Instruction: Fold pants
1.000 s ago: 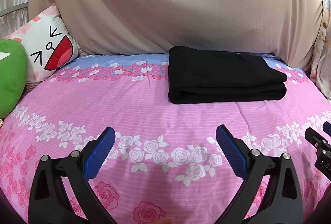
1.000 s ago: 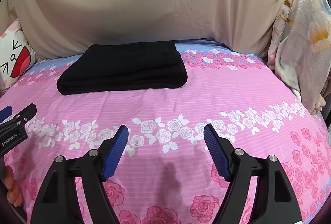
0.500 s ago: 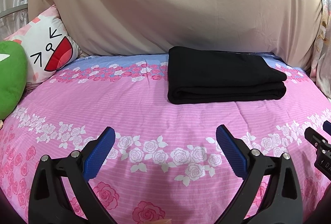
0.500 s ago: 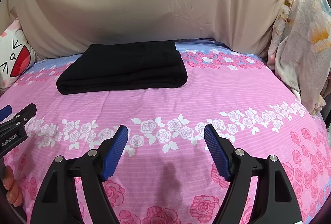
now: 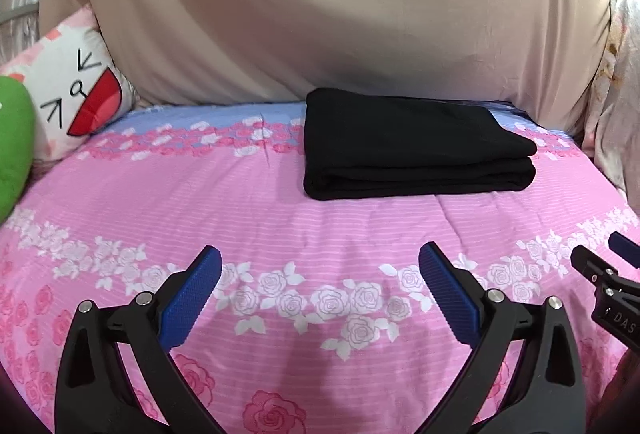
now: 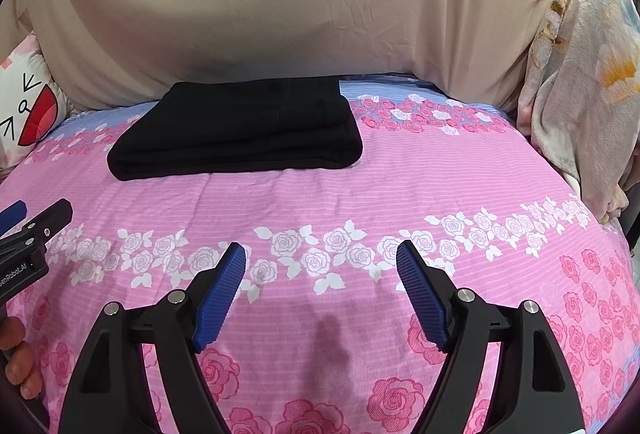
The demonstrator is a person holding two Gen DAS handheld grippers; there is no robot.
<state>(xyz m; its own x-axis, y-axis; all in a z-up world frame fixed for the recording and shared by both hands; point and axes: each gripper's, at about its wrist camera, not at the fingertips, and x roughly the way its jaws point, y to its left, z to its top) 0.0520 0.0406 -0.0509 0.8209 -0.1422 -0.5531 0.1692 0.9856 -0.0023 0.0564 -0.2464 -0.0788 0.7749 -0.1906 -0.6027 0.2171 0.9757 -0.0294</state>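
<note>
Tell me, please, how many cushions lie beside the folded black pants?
2, both left of the black pants: a white cartoon-face cushion against the beige cover, and a green cushion at the frame's left edge. Others may be hidden.

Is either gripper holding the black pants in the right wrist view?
No, the folded black pants lie alone on the bedspread, well beyond the open right gripper.

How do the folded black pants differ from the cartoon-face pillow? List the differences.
1. The folded black pants are plain black; the cartoon-face pillow is white and pink with a printed face and red mouth.
2. The pants lie flat on the pink floral bedspread; the pillow leans propped up at the bed's left edge.
3. The pants sit near the middle back; the pillow sits beside a green cushion.
Both rest on the bed, untouched by either gripper.
</note>
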